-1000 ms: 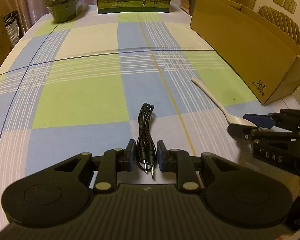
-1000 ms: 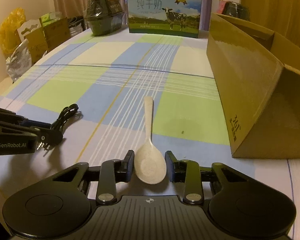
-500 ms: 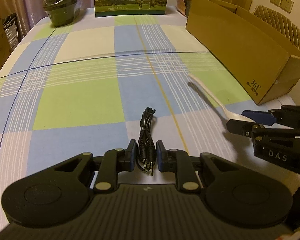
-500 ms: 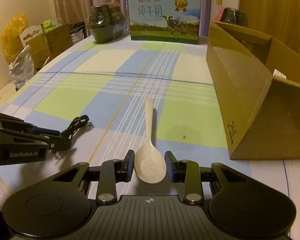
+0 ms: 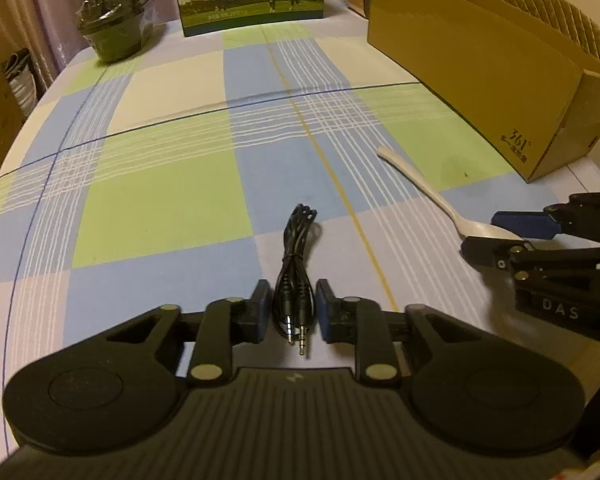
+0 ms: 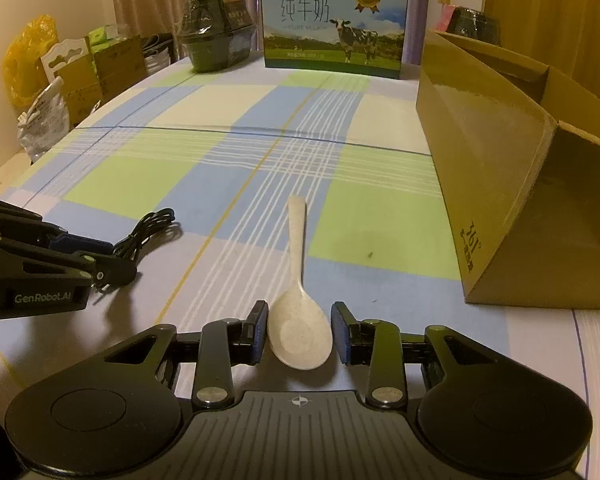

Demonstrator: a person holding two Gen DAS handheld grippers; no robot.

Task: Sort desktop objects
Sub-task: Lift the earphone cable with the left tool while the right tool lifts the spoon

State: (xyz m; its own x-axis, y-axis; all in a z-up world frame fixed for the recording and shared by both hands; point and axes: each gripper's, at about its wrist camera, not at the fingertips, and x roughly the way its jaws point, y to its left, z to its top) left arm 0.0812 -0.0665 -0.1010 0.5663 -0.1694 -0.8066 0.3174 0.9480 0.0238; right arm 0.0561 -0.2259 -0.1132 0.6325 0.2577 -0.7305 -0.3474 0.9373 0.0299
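Left wrist view: the left gripper [image 5: 291,312] is clamped on a bundled black cable [image 5: 296,256], plugs toward the camera, loop end on the checked tablecloth [image 5: 160,200]. A pale spoon [image 5: 440,200] lies to the right, its bowl at the right gripper [image 5: 496,236]. An open cardboard box [image 5: 480,60] stands beyond.

Right wrist view: the right gripper [image 6: 299,332] has its jaws opening; the spoon [image 6: 300,320] bowl sits between them, a small gap on the right side, the handle pointing away. The box [image 6: 500,184] is just right. The left gripper [image 6: 112,266] holds the cable [image 6: 148,232] at left.
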